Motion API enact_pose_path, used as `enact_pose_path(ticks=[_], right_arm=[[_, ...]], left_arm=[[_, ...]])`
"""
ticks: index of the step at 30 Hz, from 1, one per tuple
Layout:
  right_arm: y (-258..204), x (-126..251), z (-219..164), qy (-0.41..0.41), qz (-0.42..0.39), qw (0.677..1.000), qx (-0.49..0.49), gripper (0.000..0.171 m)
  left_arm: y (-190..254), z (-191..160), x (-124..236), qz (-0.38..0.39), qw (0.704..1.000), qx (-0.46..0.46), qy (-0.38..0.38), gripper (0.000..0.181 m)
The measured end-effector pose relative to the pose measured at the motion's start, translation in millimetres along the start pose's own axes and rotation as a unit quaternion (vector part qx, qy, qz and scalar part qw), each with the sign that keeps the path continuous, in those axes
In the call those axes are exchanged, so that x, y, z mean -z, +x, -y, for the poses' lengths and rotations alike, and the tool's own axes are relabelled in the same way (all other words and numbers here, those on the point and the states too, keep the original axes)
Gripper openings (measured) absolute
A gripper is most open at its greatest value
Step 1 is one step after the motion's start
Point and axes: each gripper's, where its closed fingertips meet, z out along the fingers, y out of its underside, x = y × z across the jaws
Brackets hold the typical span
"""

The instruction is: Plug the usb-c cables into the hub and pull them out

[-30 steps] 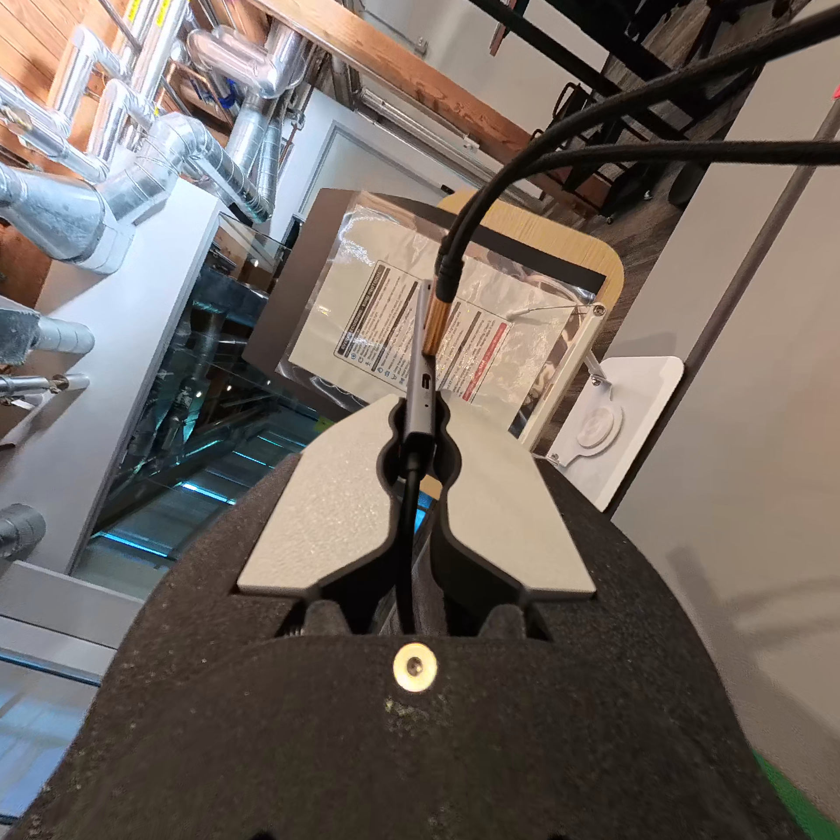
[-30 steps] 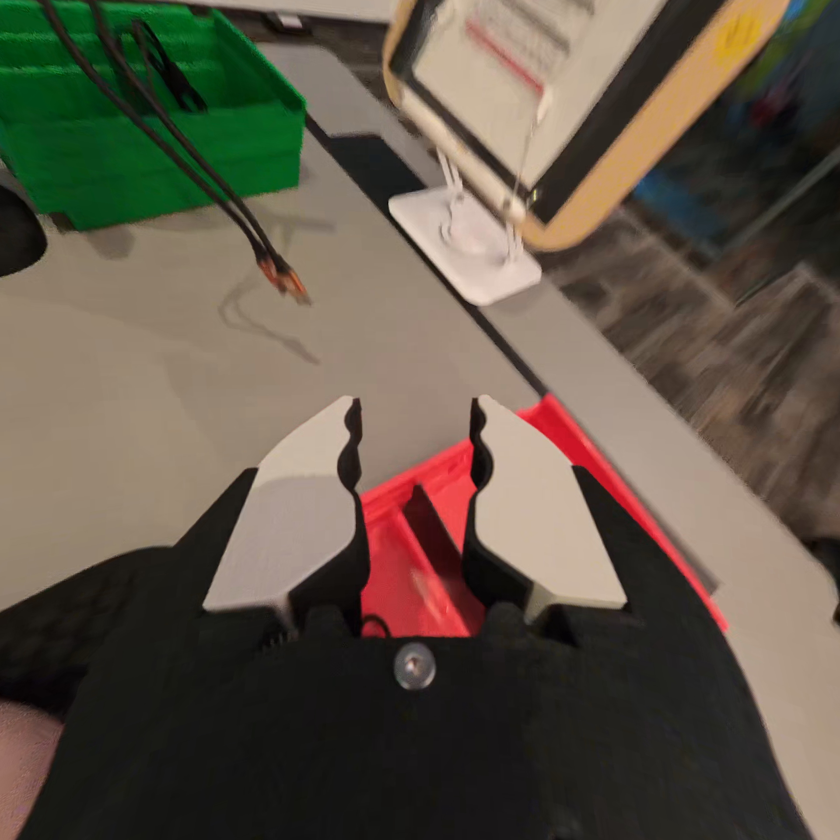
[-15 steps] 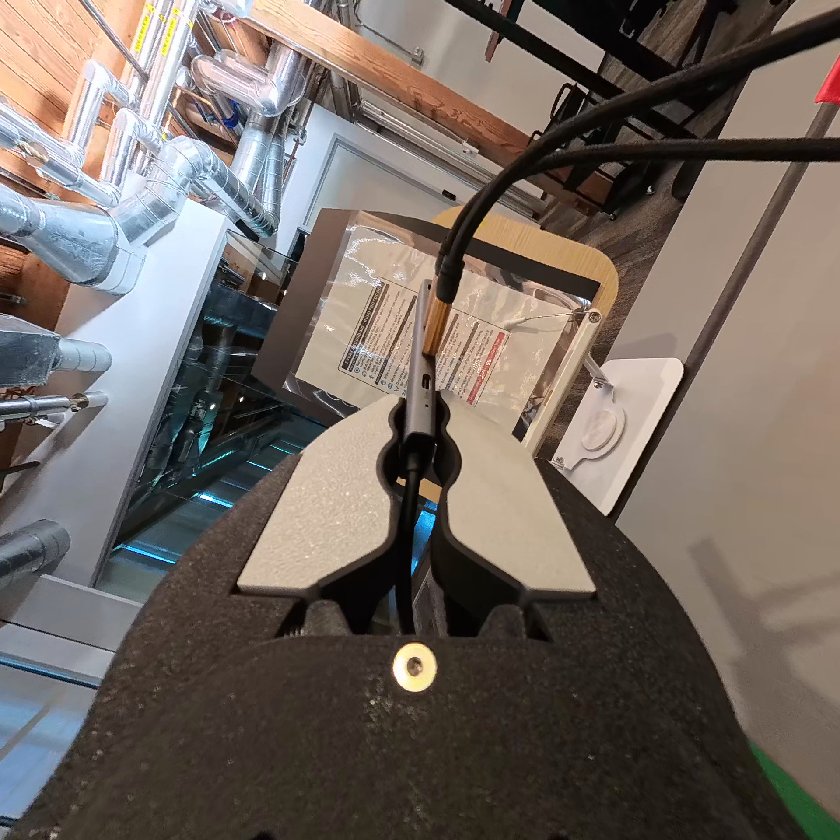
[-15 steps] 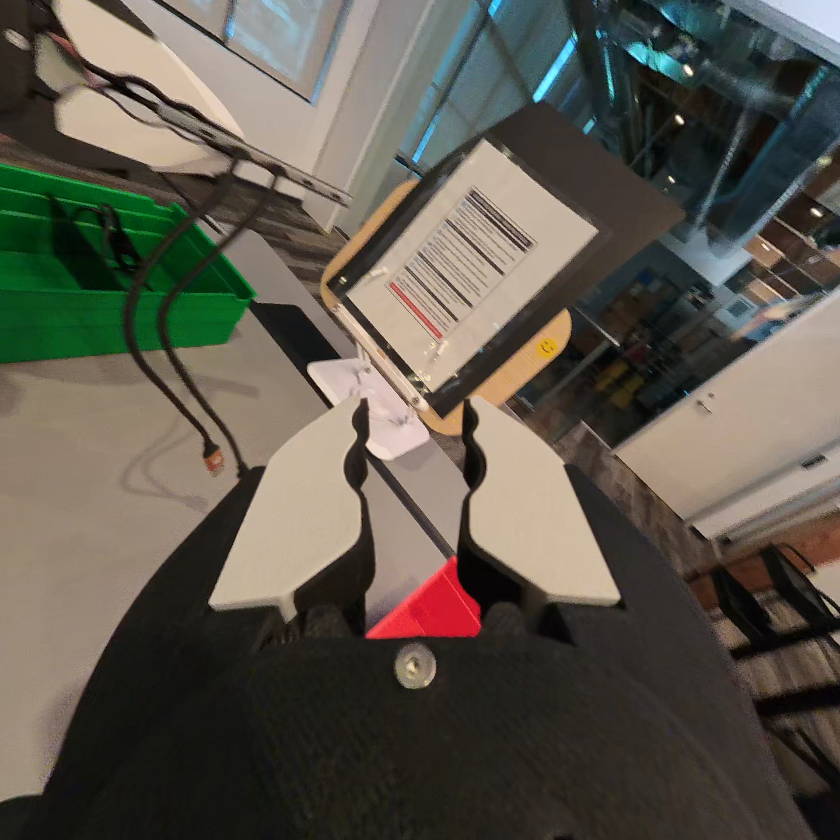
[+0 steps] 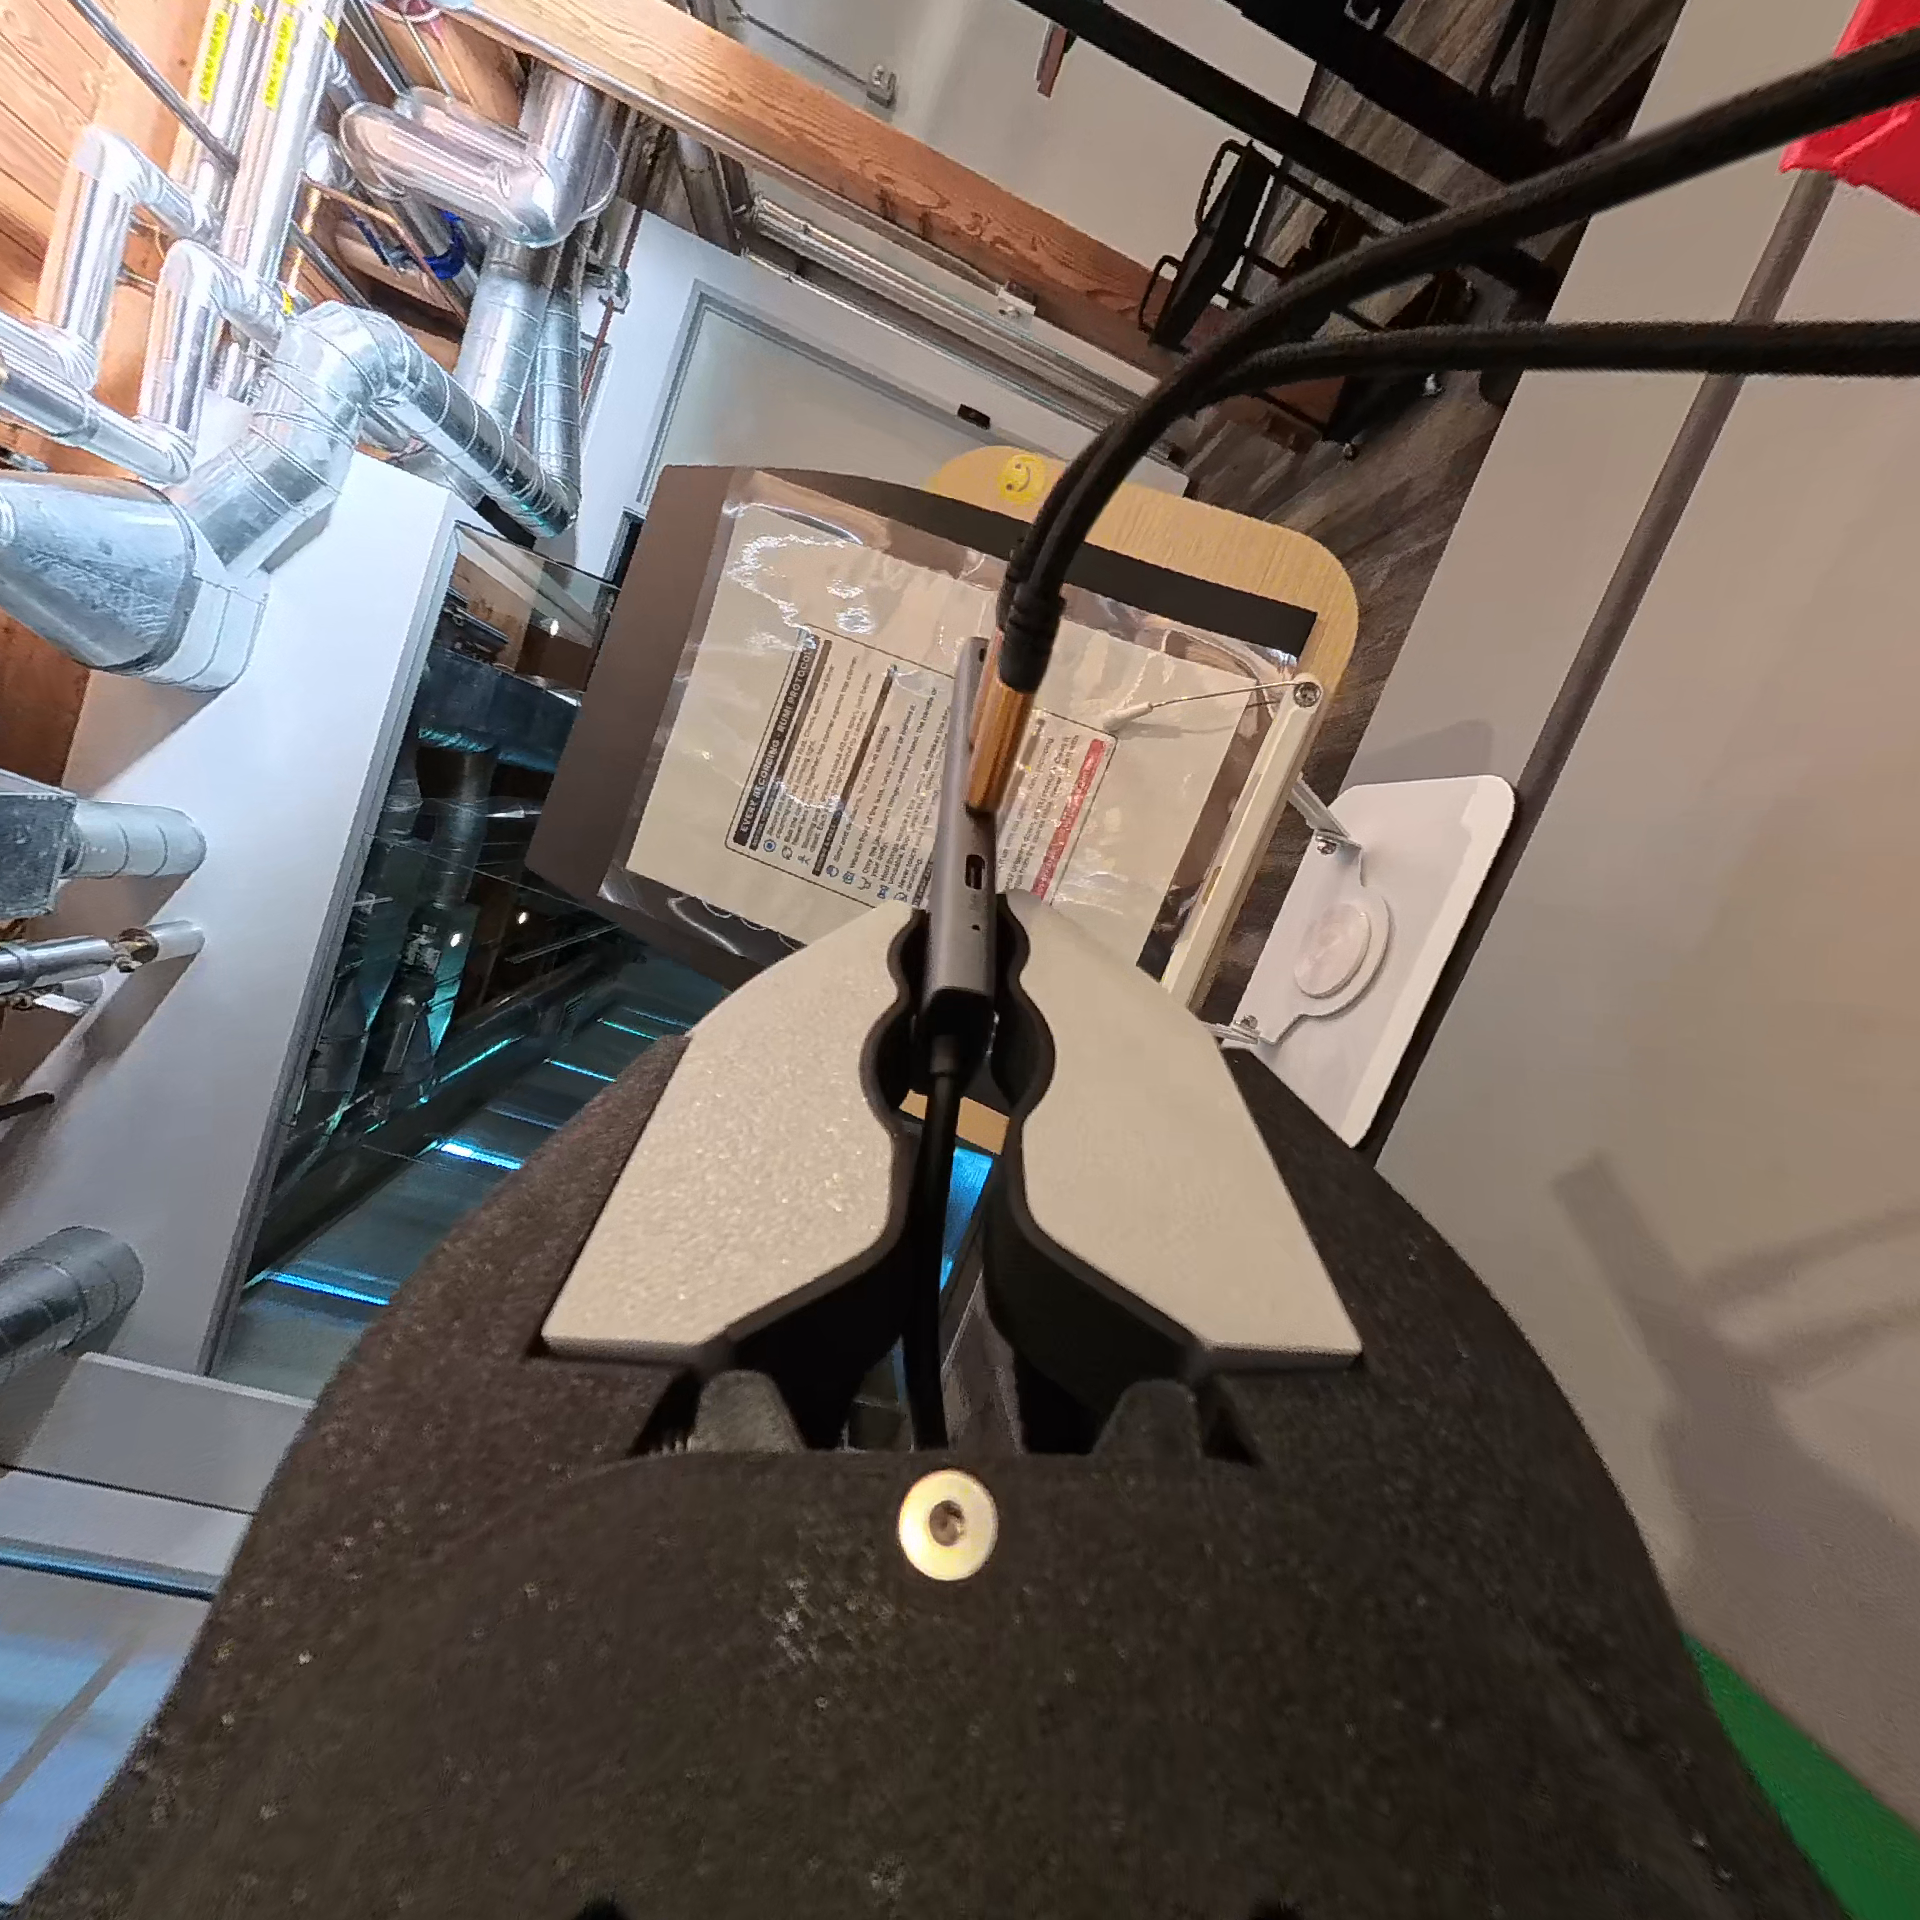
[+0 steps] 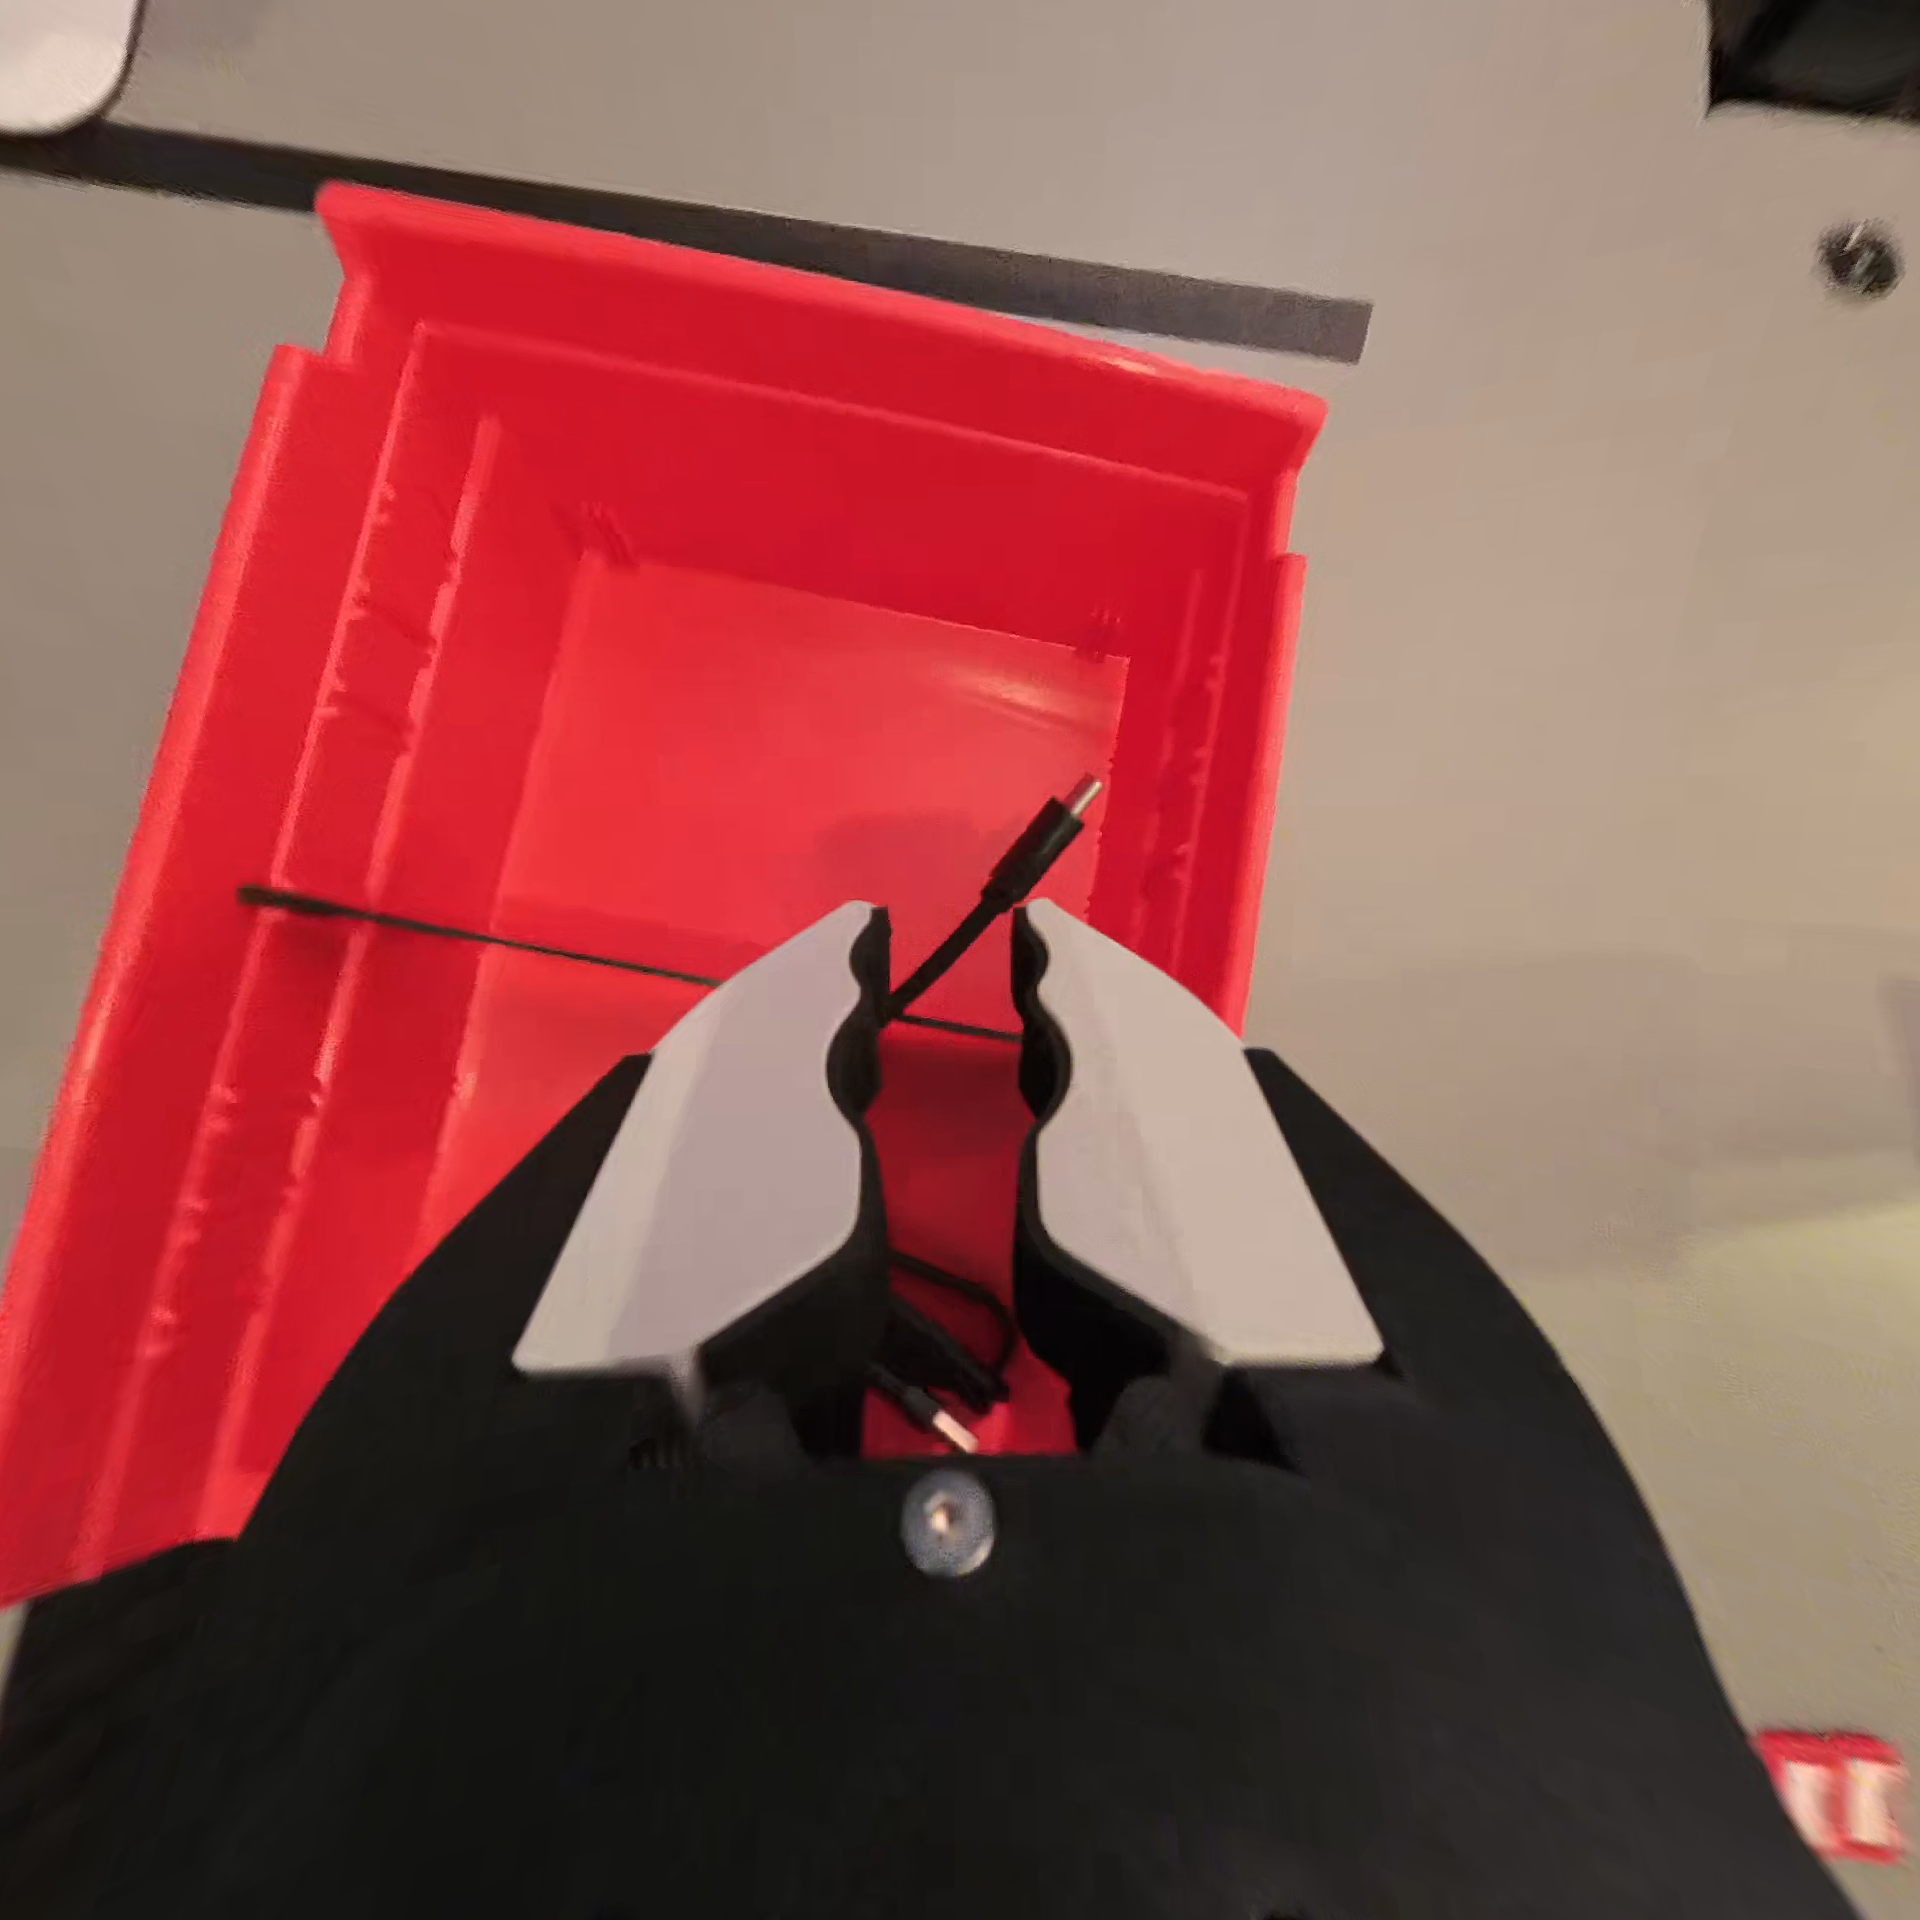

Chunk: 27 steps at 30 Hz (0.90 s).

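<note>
In the left wrist view my left gripper (image 5: 961,920) is shut on a slim grey hub (image 5: 961,831), held edge-on and pointing up. A gold-shelled usb-c plug (image 5: 1000,738) on a black braided cable (image 5: 1195,395) sits in the hub's right side. A second braided cable (image 5: 1558,348) runs beside it; its end is hidden. The hub's own black lead (image 5: 930,1195) runs back between the fingers. In the right wrist view my right gripper (image 6: 951,914) is open and empty above a red bin (image 6: 343,727). A black usb-c cable (image 6: 1039,847) lies in the bin.
A sign in a plastic sleeve (image 5: 883,748) stands on a white base (image 5: 1392,935) ahead of the left gripper. A green bin corner (image 5: 1829,1808) and a red bin corner (image 5: 1860,114) edge that view. The grey table (image 6: 1558,727) surrounds the red bin. Another silver-tipped plug (image 6: 945,1423) lies under the right gripper.
My right gripper has swung from facing the sign and room down over the red bin. My left gripper still holds the hub, almost unmoved.
</note>
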Motion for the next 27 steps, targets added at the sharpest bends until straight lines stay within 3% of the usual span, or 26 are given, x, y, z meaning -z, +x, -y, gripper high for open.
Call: enact_pose_path(ticks=[1,5,10,12,15,17,22,24,27], right_arm=[[0.8,-5.1,-1.9,-0.009,0.005,1.000,-0.019,0.023],[12.3,-23.0,-10.5,-0.037,-0.020,0.998,-0.038,0.021],[-16.0,-9.8,-8.2,-0.030,0.088,0.995,-0.047,0.010],[-52.0,8.3,-17.9,-0.046,0.179,0.983,0.013,0.010],[-85.6,11.7,-49.1,-0.110,0.223,0.956,0.153,0.010],[-109.4,3.5,-52.4,-0.123,0.270,0.935,0.195,0.009],[-129.7,-25.8,-69.7,-0.227,0.289,0.911,0.190,0.011],[-133.0,-28.9,-77.2,-0.260,0.290,0.902,0.186,0.021],[-135.2,-22.8,-67.0,-0.231,0.301,0.910,0.168,0.027]], left_arm=[[1.6,0.5,-0.6,-0.002,1.000,-0.002,-0.001,0.009],[7.5,3.3,-2.3,-0.009,1.000,-0.009,-0.002,0.009],[11.4,5.1,-3.5,-0.013,1.000,-0.016,-0.003,0.010],[12.1,5.9,-3.6,-0.014,1.000,-0.017,-0.003,0.010],[14.0,7.3,-3.8,-0.016,1.000,-0.019,-0.002,0.010],[15.7,8.3,-3.9,-0.018,1.000,-0.021,-0.002,0.010],[17.2,10.4,-3.0,-0.021,1.000,-0.022,0.000,0.010],[15.8,10.4,-2.0,-0.021,1.000,-0.018,0.003,0.009],[11.6,9.4,-0.2,-0.016,1.000,-0.012,0.005,0.009]])
